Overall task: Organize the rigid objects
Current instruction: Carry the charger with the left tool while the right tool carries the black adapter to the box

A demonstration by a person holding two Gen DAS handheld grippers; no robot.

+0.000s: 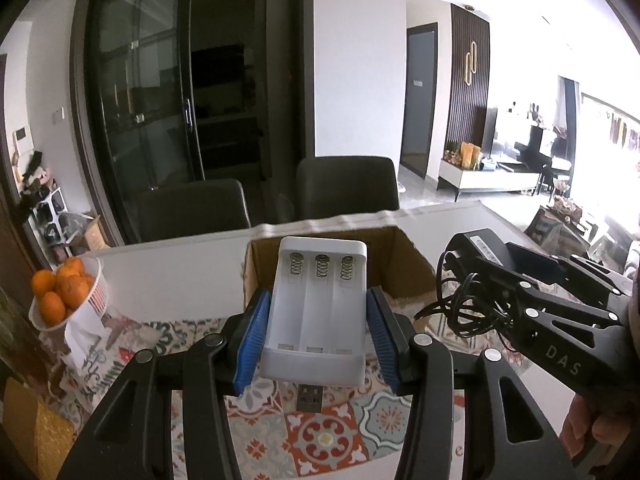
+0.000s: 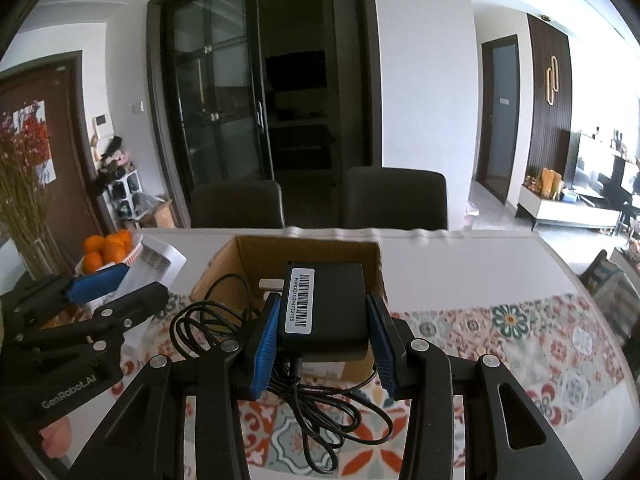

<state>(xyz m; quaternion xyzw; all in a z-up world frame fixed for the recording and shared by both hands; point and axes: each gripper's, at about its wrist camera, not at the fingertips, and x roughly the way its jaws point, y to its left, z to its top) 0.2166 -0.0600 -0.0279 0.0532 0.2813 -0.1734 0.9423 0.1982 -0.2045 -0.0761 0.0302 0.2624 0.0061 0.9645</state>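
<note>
My left gripper [image 1: 318,304] is shut on a white USB battery charger [image 1: 318,312] with three empty slots, its plug pointing back at the camera. It hangs in the air in front of an open cardboard box [image 1: 404,264]. My right gripper [image 2: 324,312] is shut on a black power adapter [image 2: 326,304] with a barcode label; its tangled black cable [image 2: 320,408] dangles below. In the left wrist view the right gripper [image 1: 476,256] appears at the right with the adapter [image 1: 486,246]. In the right wrist view the cardboard box [image 2: 248,256] lies just beyond the adapter, and the left gripper [image 2: 100,284] shows at the left.
A patterned cloth [image 1: 328,432] covers the near part of the white table [image 1: 172,276]. A white basket of oranges [image 1: 64,292] stands at the left. Two dark chairs [image 2: 396,196] sit behind the table's far edge. Dried flowers [image 2: 20,152] rise at the far left.
</note>
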